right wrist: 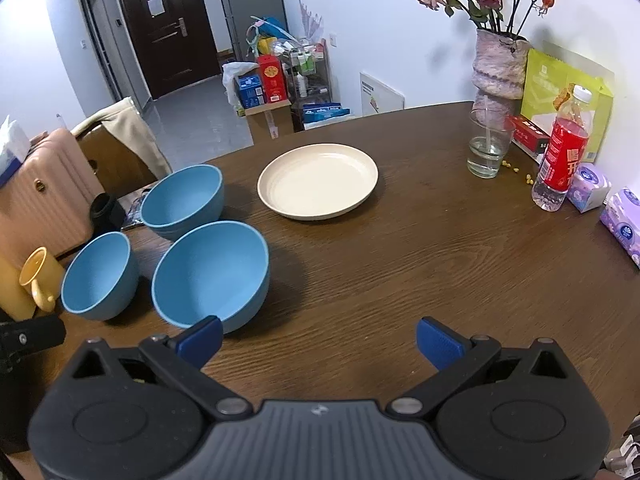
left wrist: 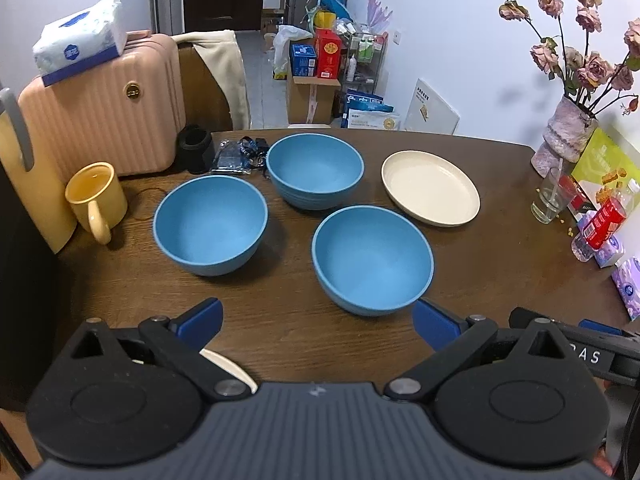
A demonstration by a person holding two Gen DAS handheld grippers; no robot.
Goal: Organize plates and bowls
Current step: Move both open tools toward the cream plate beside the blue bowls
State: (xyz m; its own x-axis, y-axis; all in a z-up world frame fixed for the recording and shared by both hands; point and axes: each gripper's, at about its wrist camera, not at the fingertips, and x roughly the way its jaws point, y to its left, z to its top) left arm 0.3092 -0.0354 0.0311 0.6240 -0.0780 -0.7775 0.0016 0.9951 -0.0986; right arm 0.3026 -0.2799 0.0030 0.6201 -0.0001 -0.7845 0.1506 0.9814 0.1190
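Three blue bowls stand upright on the dark wooden table (left wrist: 280, 320): a near one (left wrist: 372, 260), a left one (left wrist: 210, 224) and a far one (left wrist: 315, 170). A cream plate (left wrist: 430, 188) lies to their right. A second cream plate (left wrist: 228, 364) peeks out under my left gripper's body. My left gripper (left wrist: 318, 322) hovers open just short of the near bowl, holding nothing. The right wrist view shows the same near bowl (right wrist: 210, 274), left bowl (right wrist: 98, 276), far bowl (right wrist: 182, 200) and cream plate (right wrist: 318, 180). My right gripper (right wrist: 320, 340) is open and empty, its left fingertip beside the near bowl.
A yellow mug (left wrist: 96, 196), a pink suitcase (left wrist: 104, 108) and a black cylinder (left wrist: 195, 148) line the table's left. On the right stand a flower vase (right wrist: 498, 64), a glass (right wrist: 488, 148), a red-labelled bottle (right wrist: 562, 148) and tissue packs (right wrist: 622, 220).
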